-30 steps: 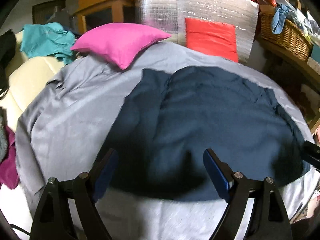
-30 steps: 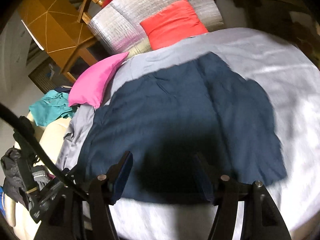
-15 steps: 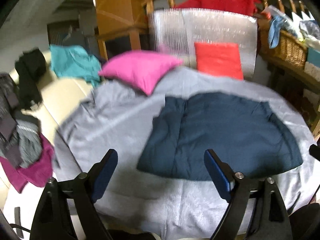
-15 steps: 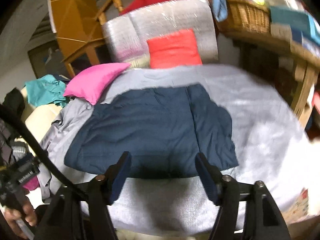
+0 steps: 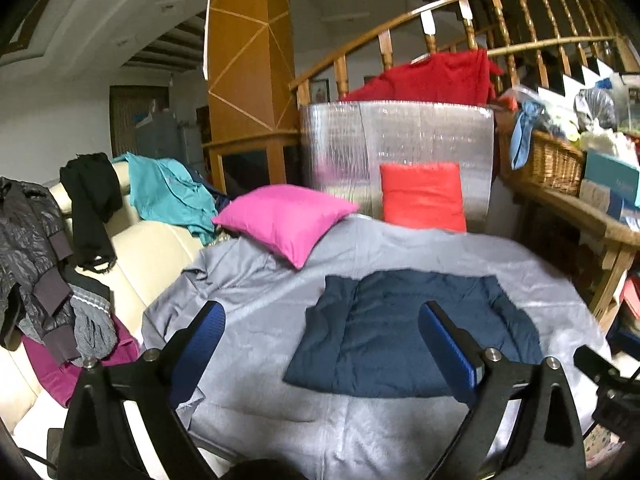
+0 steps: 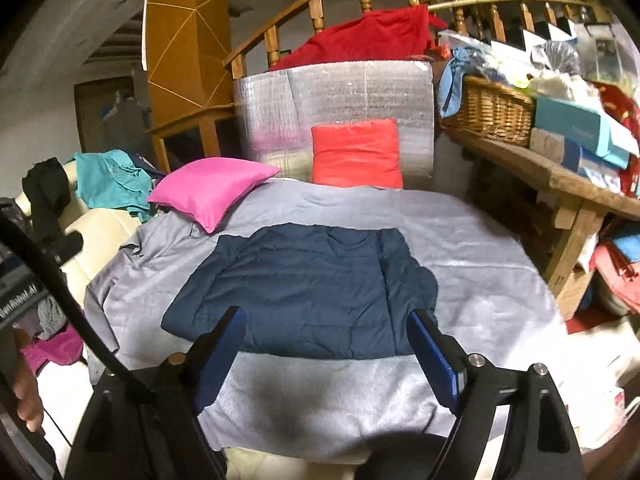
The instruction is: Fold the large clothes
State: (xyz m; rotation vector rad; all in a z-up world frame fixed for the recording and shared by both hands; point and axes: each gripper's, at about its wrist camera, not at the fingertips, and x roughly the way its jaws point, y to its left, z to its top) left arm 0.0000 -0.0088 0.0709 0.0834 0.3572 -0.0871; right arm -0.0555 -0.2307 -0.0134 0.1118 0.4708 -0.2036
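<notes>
navy garment folded flat on grey sheet, left gripper & right gripper both spread wide w/ nothing held

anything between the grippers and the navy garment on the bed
Nothing visible does. The navy blue garment lies flat on the grey bedsheet, with only bare sheet before the open left hand-held gripper and right hand-held gripper. The pink cushion sits beyond it.

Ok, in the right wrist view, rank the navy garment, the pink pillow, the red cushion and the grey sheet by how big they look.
1. grey sheet
2. navy garment
3 and 4. pink pillow and red cushion: these look alike in size, and the cushion sits farther back, so no firm ranking.
</notes>
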